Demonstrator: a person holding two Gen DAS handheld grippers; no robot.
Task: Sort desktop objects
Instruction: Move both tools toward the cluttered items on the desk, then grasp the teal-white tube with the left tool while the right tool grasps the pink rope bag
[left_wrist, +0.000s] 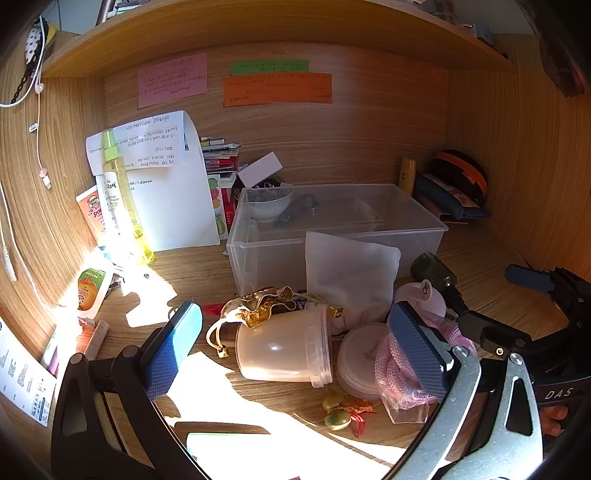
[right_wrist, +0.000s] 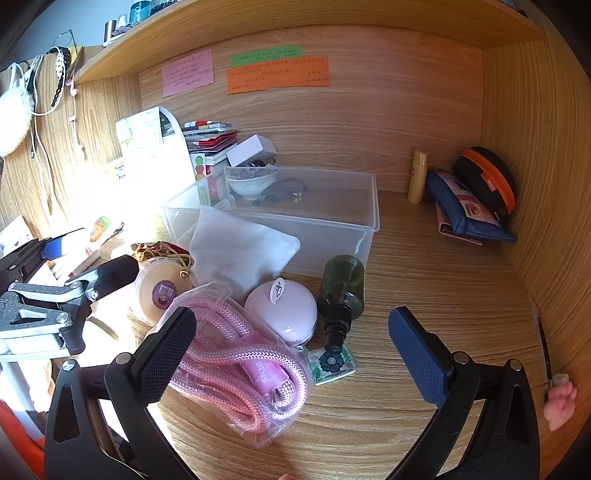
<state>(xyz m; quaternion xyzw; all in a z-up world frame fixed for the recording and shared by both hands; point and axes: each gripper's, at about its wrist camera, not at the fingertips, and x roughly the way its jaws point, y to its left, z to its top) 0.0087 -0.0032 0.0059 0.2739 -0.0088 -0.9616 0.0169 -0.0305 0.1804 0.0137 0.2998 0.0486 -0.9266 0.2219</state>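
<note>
Matt wood-grain desk (right_wrist: 424, 266), clear plastic bin (right_wrist: 369, 221), glossy pink cord (right_wrist: 236, 354)

Left hand-held gripper (left_wrist: 295, 349) gapes around a seemingly empty tipped cup (left_wrist: 284, 349).

Clear plastic bin (right_wrist: 332, 229) stands on the bench (right_wrist: 424, 280), holding a white bowl (right_wrist: 251, 182) and a dark strap (right_wrist: 284, 192). Before it: white pouch (right_wrist: 240, 247) leaning on its wall, dark green pump bottle (right_wrist: 341, 288) lying flat, pink round case (right_wrist: 282, 310), bagged pink rope (right_wrist: 236, 358), tipped translucent tub (left_wrist: 284, 347).
</note>
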